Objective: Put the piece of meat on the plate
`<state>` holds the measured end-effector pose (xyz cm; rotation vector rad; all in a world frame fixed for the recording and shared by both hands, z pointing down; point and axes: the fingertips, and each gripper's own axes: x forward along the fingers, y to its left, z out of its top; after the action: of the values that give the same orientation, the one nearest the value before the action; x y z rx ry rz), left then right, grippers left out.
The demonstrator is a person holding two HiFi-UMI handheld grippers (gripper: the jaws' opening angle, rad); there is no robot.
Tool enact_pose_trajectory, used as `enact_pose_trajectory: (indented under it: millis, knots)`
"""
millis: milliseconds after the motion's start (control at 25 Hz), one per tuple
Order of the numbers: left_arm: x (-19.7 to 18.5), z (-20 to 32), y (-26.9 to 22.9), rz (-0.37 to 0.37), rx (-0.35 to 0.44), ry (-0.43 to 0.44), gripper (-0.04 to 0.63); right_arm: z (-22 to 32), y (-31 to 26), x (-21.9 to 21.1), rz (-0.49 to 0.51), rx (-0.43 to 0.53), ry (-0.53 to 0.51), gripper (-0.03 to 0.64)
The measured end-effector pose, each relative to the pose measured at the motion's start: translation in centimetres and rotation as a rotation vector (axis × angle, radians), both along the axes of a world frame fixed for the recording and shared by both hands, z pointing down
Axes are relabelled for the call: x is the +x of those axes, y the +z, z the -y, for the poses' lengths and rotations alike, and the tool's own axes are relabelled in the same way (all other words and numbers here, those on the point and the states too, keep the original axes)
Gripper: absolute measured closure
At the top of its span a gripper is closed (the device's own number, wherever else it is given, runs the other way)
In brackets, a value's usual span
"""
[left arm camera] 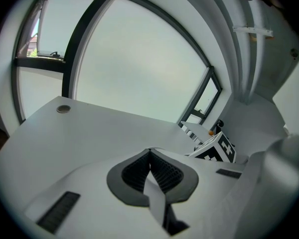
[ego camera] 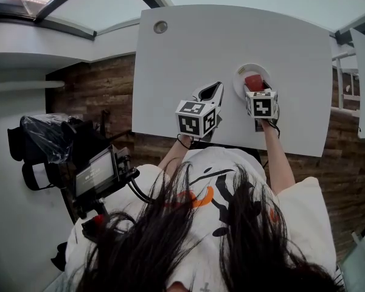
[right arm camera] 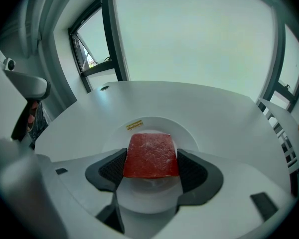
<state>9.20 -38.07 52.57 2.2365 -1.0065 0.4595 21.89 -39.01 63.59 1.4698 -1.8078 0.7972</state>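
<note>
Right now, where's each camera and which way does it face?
Head view: on the head, facing steeply down at the table; hair, forearms show.
Left gripper view: on the left gripper, facing across the table; shut jaws show.
Right gripper view: on the right gripper, facing the plate; jaws clamp the piece of meat.
Shared: head and right gripper views show the plate.

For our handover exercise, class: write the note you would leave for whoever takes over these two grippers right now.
Left gripper: shut, empty, held over the bare table to the left of the plate.
Right gripper: shut on the piece of meat, directly over the white plate.
Done: the meat is gripped and is above the plate.
Unclear: whether the meat already touches the plate.
Left: lower it if needed, open the right jaws, draw back.
</note>
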Motion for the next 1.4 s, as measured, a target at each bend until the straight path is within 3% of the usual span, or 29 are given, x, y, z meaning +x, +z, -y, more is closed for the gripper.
enact_pose_trajectory:
  millis: [760, 1000, 1280, 1400]
  knots:
    - [-0.2, 0.0, 0.2, -0.009, 0.001, -0.002, 0.589, -0.1, 0.8, -0.1, 0.017, -0.019, -0.006, 0.304]
    - [0.1, 0.3, -0.1, -0.01, 0.004, -0.004, 0.589, -0.2, 0.1, 1.1, 0.095, -0.023, 0.096, 0.304]
    - [0.5, 0.0, -0.2, -0.017, 0.013, 0.018, 0.589, -0.7, -4.2, 2.2, 0.094, 0.125, 0.162, 0.305]
    - [0.9, -0.3, -0.3, -0.02, 0.018, 0.04, 0.589, -1.1, -6.2, 1.8, 0.153, 0.181, 0.202, 0.305]
